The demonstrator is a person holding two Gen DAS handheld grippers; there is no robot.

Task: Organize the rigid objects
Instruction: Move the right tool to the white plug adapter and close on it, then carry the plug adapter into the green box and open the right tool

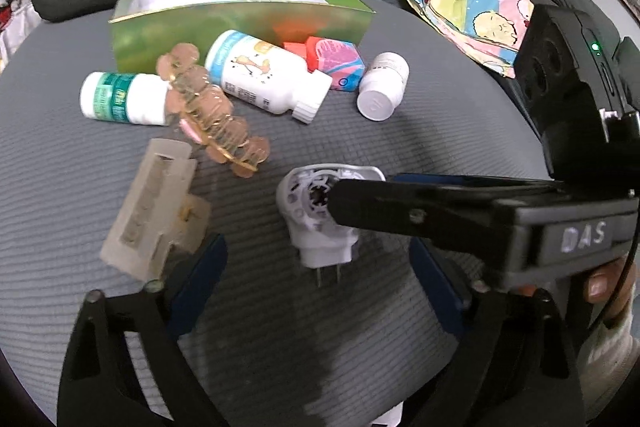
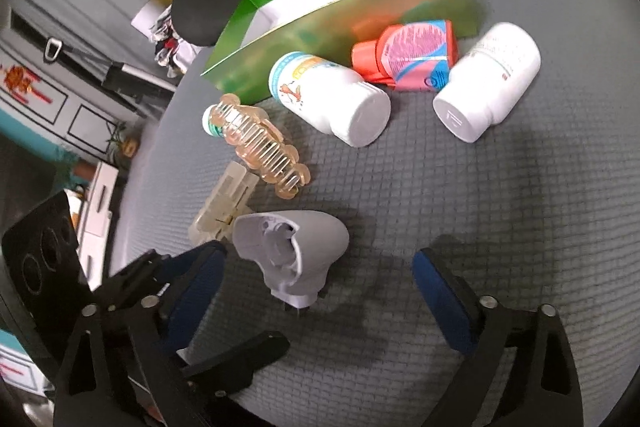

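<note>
Blue-padded fingers of the left gripper point(image 1: 316, 267) stand wide apart at the bottom of the left wrist view, holding nothing, with the white plastic plug-in device point(image 1: 320, 211) lying between and just beyond them on the grey ribbed cushion point(image 1: 60, 187), its two metal prongs pointing back toward the camera. Across that device's right side lies a black finger of the right gripper point(image 1: 420, 211). The right wrist view shows that gripper point(image 2: 320, 287) spread just as wide and empty, the same white device point(image 2: 296, 247) near its left pad but whether touching cannot be told.

Only the left view shows the pastel cartoon-printed pouch point(image 1: 464, 3) well to the right of the device, and the whole of the white bottle with a green label point(image 1: 120, 99); in the right view that bottle point(image 2: 210, 119) is mostly hidden behind the translucent amber hair claw point(image 2: 264, 147). Only the right view shows the room's floor and furniture past the cushion's left edge.

Beyond the device lie the frosted clear plastic clip point(image 1: 156, 207), the amber claw point(image 1: 212, 111), a white bottle with a cartoon label point(image 1: 264, 75), an orange-capped pink and blue bottle point(image 1: 332, 61) and a plain white pill bottle point(image 1: 384, 87), all on their sides before the open green cardboard box point(image 1: 240, 15).
</note>
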